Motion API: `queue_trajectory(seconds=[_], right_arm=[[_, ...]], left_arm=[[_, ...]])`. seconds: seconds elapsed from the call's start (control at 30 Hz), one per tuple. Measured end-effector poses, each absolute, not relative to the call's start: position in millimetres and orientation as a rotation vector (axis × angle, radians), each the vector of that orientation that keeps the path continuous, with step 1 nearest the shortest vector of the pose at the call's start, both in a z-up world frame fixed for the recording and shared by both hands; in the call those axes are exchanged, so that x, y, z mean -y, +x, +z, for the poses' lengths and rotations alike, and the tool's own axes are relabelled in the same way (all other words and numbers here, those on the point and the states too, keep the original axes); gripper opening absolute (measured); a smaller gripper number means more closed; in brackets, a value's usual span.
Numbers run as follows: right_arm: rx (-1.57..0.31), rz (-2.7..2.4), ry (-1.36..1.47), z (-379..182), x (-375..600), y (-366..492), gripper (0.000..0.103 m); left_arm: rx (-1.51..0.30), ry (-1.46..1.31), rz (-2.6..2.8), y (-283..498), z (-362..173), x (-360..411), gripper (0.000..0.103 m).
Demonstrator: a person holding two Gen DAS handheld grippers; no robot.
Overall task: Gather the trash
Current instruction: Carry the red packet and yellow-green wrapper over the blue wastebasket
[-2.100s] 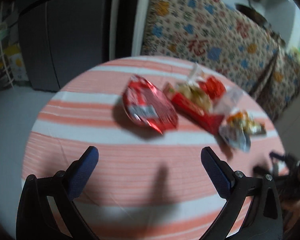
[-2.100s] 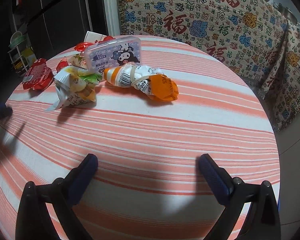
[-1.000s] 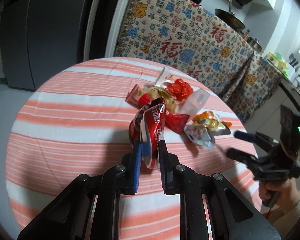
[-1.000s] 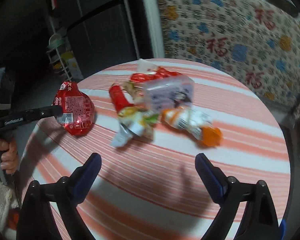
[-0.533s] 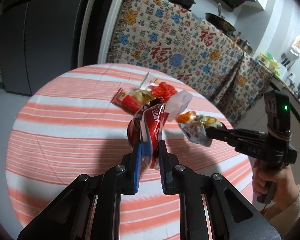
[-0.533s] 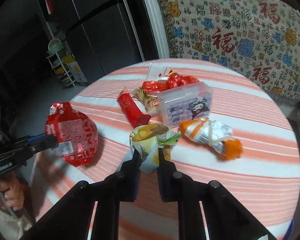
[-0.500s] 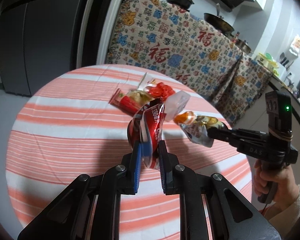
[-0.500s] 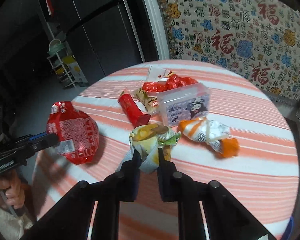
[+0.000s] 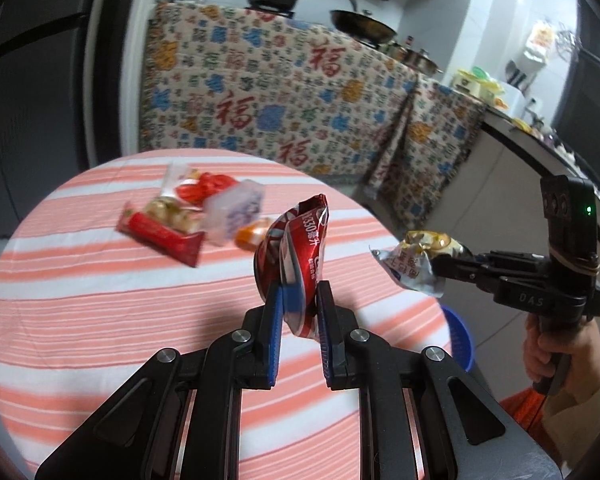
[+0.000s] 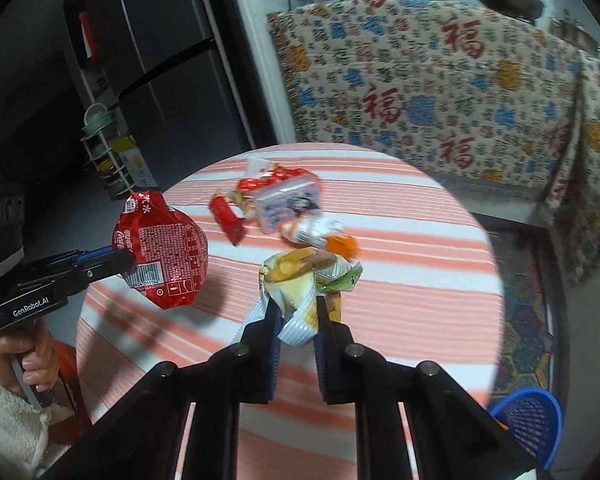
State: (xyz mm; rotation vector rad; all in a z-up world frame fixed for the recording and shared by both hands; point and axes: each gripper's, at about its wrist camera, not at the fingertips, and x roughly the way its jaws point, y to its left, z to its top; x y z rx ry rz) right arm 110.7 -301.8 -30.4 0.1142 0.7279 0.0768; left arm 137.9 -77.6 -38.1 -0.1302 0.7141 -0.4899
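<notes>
I have a red Coca-Cola wrapper (image 9: 296,256) pinched in my left gripper (image 9: 298,312) and a crumpled yellow snack wrapper (image 10: 306,280) clamped in my right gripper (image 10: 296,316), both lifted above the striped table (image 10: 420,280). Neither has reached the blue basket (image 10: 532,412) beside the table. A red packet (image 10: 228,218), a clear box (image 10: 290,204) and an orange wrapper (image 10: 320,234) are left, so I judge the job under halfway.

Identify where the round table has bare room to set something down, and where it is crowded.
Bare striped cloth covers the near half of the table, between its front edge and the litter. The far middle is crowded: red packet, clear box, orange wrapper lie bunched together.
</notes>
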Motion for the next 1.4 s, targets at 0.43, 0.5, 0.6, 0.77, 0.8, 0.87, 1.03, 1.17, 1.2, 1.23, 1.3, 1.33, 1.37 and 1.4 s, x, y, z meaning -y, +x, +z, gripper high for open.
queue_trajectory(seconds=[0.43,0.5,0.6,0.77,0.8,0.87,1.03,1.17,1.2,1.23,1.3,1.33,1.37,1.4], right_arm=[[-0.712,-0.199,0.227,-33,447,-14,0.015],[-0.725,-0.248,0.249,-38,470,-28,0.015],[-0.746,-0.321,0.286,-52,505,-54,0.015],[-0.772,-0.409,0.356,-78,554,-85,0.015],[-0.774,-0.418,0.365,-82,559,-90,0.015],[-0.782,-0.437,0.392,-92,574,-99,0.015],[-0.797,-0.461,0.447,-115,602,-112,0.015],[-0.812,-0.472,0.480,-131,616,-114,0.015],[-0.813,-0.476,0.488,-136,619,-115,0.015],[-0.815,-0.479,0.494,-139,622,-115,0.015],[-0.819,-0.485,0.509,-146,628,-115,0.015],[-0.821,-0.486,0.519,-149,631,-114,0.015],[-0.823,-0.488,0.526,-152,634,-114,0.015],[-0.825,-0.489,0.529,-155,635,-113,0.015]], left_arm=[[-0.732,-0.038,-0.786,118,-18,249,0.014],[-0.744,-0.027,-0.826,117,-20,276,0.014],[-0.780,-0.019,-0.885,116,-30,322,0.014],[-0.842,0.008,-0.946,114,-56,383,0.014],[-0.857,0.012,-0.955,113,-63,393,0.014],[-0.880,0.016,-0.969,114,-74,412,0.014],[-0.916,0.043,-0.986,116,-100,444,0.014],[-0.945,0.074,-0.976,120,-118,465,0.014],[-0.950,0.082,-0.973,121,-120,466,0.014],[-0.955,0.090,-0.970,121,-125,470,0.014],[-0.968,0.100,-0.966,124,-133,479,0.014],[-0.973,0.105,-0.963,125,-136,481,0.014],[-0.979,0.113,-0.961,125,-140,484,0.014],[-0.983,0.117,-0.962,127,-143,487,0.014]])
